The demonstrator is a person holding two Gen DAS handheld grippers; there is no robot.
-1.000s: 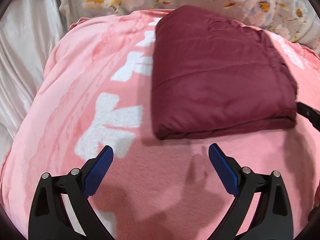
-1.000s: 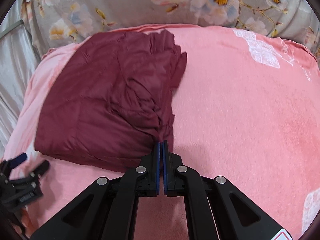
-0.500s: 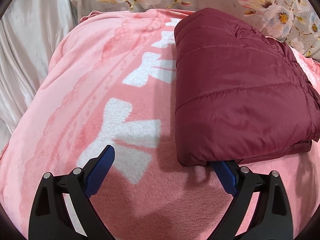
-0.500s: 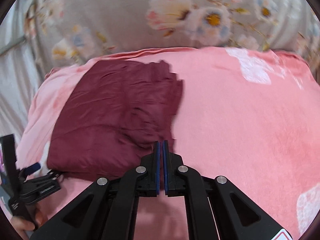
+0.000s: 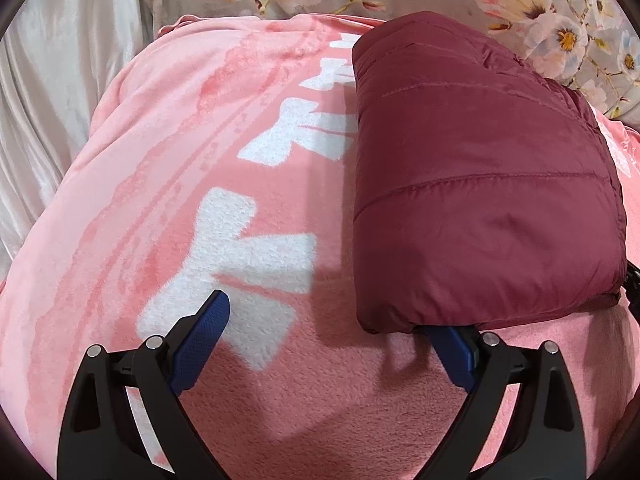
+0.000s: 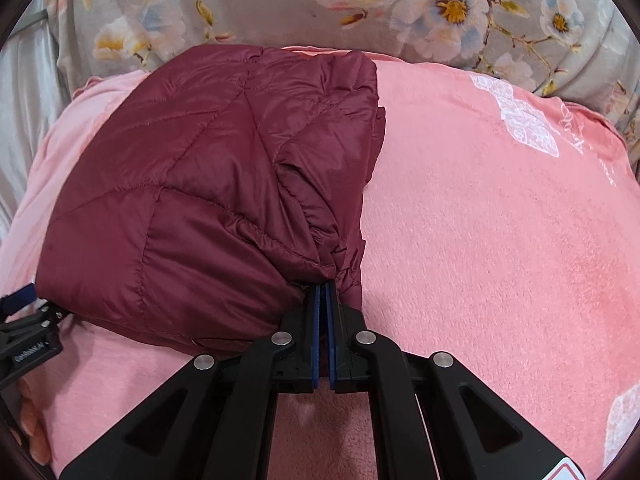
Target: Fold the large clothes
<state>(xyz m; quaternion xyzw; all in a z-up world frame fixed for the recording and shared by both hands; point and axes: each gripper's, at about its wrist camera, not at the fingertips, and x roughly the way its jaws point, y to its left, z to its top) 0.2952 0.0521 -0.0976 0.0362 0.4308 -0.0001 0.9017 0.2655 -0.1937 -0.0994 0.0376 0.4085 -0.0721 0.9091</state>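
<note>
A maroon quilted jacket (image 5: 472,184) lies folded into a thick bundle on a pink blanket (image 5: 224,152). My left gripper (image 5: 332,332) is open at the bundle's near left corner; its right finger (image 5: 452,348) is tucked under the jacket's edge and its left finger rests over the blanket. In the right wrist view the jacket (image 6: 208,192) fills the left half. My right gripper (image 6: 325,292) is shut on the gathered fabric at the bundle's near right corner. The left gripper (image 6: 24,320) shows at the far left of that view.
The pink blanket (image 6: 500,240) has white printed shapes and spreads wide to the right of the jacket. A grey floral cloth (image 6: 360,8) lies along the far edge. Pale satin fabric (image 5: 48,92) hangs at the left.
My left gripper has moved forward and right, so its right finger has slid under the jacket's near edge. The right gripper, still shut on the fabric, has the bundle bunched closer and looming larger.
</note>
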